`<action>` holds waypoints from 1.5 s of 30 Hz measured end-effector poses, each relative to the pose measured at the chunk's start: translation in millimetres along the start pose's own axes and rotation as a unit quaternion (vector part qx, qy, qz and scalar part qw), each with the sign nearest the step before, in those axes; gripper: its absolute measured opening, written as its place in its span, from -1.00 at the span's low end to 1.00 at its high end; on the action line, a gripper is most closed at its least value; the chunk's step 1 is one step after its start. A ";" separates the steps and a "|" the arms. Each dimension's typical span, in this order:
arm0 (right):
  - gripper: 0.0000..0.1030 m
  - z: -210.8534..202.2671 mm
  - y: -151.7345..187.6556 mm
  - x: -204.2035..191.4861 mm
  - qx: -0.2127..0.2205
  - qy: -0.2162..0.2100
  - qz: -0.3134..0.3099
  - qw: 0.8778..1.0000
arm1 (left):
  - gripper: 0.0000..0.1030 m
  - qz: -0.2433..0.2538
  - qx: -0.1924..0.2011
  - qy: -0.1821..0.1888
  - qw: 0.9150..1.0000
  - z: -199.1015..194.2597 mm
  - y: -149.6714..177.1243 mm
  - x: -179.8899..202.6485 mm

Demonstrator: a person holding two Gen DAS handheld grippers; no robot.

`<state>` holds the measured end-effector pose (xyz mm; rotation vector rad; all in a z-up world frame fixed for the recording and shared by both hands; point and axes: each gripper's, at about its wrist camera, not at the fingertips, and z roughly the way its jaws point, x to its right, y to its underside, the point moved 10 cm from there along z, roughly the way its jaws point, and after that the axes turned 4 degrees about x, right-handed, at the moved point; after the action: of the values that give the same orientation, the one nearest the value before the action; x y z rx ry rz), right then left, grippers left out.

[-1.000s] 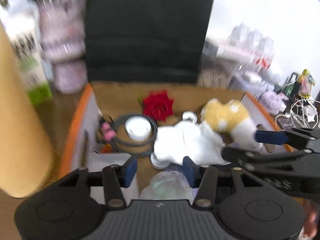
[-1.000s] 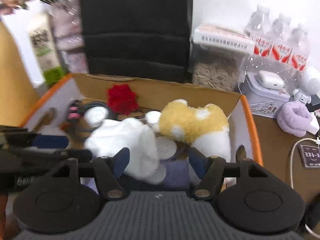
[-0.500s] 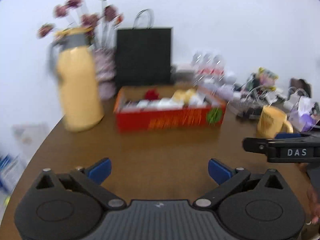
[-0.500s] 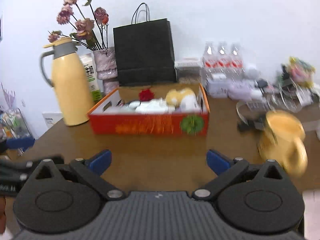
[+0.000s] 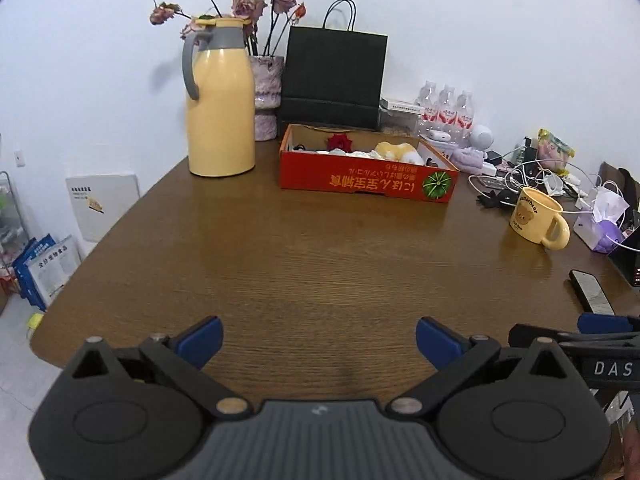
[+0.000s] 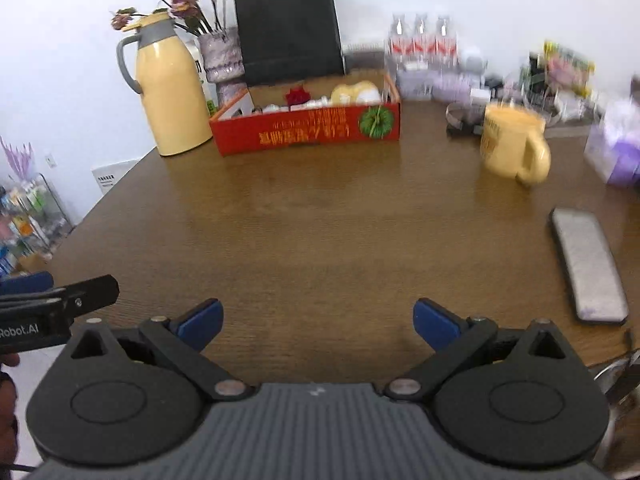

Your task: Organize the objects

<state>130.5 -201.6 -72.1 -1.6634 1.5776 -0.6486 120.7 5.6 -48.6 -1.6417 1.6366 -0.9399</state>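
A red cardboard box stands at the far side of the brown table. Inside it lie a red fabric rose, a yellow and white plush toy and some white items. My left gripper hangs open over the table's near edge, far from the box, with nothing between its fingers. My right gripper is open and empty too, beside the left one; its side shows at the right of the left wrist view.
A tall yellow thermos jug, a vase of dried roses and a black paper bag stand behind the box. To the right are a yellow mug, a phone, water bottles, cables and a tissue pack.
Both grippers pulled back from right over the box to the near edge of the table, and their jaws went from partly open to wide open. The white item stays in the box.
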 end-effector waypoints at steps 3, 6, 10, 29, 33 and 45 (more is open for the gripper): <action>1.00 -7.3 -3.2 -7.4 0.007 -0.012 -0.009 1.000 | 1.00 0.009 0.005 -0.008 1.000 -8.8 2.6 -2.7; 1.00 -9.2 -1.1 -10.6 0.004 -0.017 -0.011 1.000 | 1.00 0.009 0.001 -0.013 1.000 -12.2 5.5 -5.7; 1.00 -11.0 6.6 -13.0 -0.010 0.002 -0.034 0.999 | 1.00 0.014 0.000 -0.014 1.000 -16.0 6.8 -6.1; 1.00 -21.3 8.0 -4.7 0.006 0.017 -0.046 0.999 | 1.00 0.041 0.013 -0.006 0.999 -26.6 12.0 8.3; 1.00 -21.9 8.6 -4.6 0.006 0.015 -0.049 0.999 | 1.00 0.041 0.013 -0.006 0.999 -26.4 12.6 8.3; 1.00 -23.2 8.7 -8.0 0.011 0.018 -0.058 0.998 | 1.00 0.044 0.023 -0.002 0.999 -29.1 11.3 6.0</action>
<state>106.1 -197.4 -64.1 -1.7452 1.5017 -0.7583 90.1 0.8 -41.8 -1.5286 1.6582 -0.9219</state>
